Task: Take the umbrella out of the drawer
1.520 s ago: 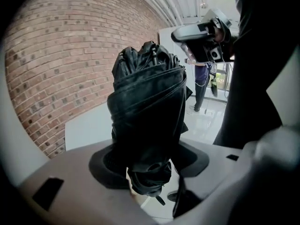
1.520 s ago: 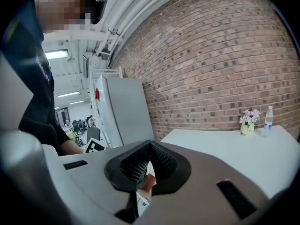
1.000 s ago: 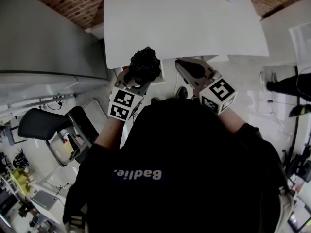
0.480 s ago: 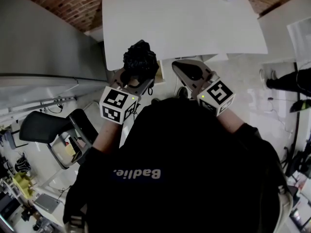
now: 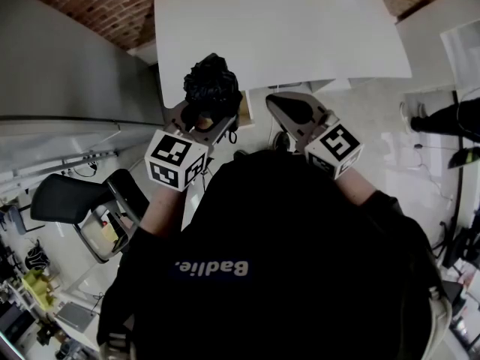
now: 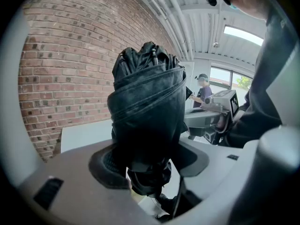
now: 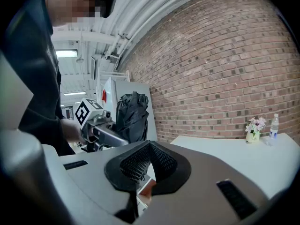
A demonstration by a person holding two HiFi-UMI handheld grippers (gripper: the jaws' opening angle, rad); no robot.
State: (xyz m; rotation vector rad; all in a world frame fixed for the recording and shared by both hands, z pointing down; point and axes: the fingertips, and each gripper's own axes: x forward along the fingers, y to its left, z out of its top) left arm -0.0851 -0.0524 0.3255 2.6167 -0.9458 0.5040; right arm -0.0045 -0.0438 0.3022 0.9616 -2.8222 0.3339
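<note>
White table (image 5: 277,36); a small flower vase (image 7: 253,128) and a bottle (image 7: 274,124) stand together near its far edge.

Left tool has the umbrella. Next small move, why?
Probably carry the umbrella forward over the table and lower it: it sits clamped upright in the left tool, in the air near the table's edge; the right tool is shut, empty.
</note>
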